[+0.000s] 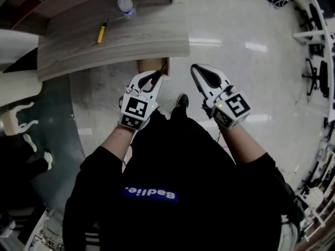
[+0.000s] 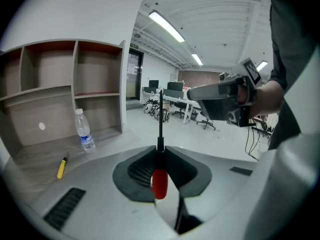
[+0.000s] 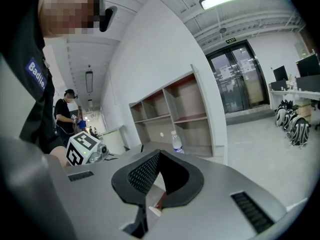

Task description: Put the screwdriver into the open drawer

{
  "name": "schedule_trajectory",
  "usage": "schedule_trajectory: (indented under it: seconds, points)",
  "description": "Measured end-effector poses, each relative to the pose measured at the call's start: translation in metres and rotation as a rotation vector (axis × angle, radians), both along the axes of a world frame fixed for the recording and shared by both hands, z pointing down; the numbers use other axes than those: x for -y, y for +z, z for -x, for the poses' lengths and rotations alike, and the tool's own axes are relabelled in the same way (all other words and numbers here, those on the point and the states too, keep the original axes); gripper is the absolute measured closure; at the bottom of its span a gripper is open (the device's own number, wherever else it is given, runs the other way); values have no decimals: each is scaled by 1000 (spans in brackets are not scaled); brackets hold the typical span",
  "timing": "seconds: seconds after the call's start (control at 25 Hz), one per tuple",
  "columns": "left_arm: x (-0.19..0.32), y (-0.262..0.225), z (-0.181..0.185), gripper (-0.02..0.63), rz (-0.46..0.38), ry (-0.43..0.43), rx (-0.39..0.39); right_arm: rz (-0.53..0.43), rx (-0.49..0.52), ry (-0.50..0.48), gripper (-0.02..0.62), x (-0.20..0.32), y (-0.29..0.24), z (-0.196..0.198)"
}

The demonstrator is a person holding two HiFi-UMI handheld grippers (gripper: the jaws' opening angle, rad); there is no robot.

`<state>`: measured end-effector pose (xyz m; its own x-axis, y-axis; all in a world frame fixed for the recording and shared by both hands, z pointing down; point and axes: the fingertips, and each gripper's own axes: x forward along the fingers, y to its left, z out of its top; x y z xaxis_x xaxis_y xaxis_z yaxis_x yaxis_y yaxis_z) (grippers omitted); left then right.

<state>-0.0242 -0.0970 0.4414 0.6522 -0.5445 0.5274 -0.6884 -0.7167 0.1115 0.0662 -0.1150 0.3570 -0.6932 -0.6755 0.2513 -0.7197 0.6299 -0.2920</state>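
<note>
This is an open-plan office: desks (image 2: 172,98) with monitors (image 2: 175,86), swivel chairs (image 2: 205,121), strip lights (image 2: 167,26), glass doors (image 3: 240,79) and bare wooden shelving (image 2: 97,69).

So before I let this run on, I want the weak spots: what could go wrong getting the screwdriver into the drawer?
The left gripper pinches the screwdriver only where handle meets shaft, with the shaft jutting far ahead, so it might pivot or slip. The drawer shows just a narrow opening under the desk edge; the leading shaft could strike that edge.

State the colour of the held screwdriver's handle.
The screwdriver has a red handle, clearest in the left gripper view.
</note>
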Motion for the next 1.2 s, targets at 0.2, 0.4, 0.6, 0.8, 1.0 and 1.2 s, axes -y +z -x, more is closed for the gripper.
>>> schedule_trajectory:
  seconds: [0.2,0.4,0.6,0.8,1.0,1.2]
  points:
    - [9,43,9,552,35,15,83,43,10,11,568,9,12,-6]
    - [15,84,15,552,54,40,146,76,8,17,568,9,27,-6]
    - [17,123,13,552,70,77,200,95,2,38,568,11,37,-12]
    - [21,165,15,552,91,113,277,128,31,66,568,9,47,-20]
    - [22,199,16,552,115,160,343,150,41,75,568,10,55,-23]
    - [24,225,16,552,124,184,395,170,4,68,568,11,66,-22]
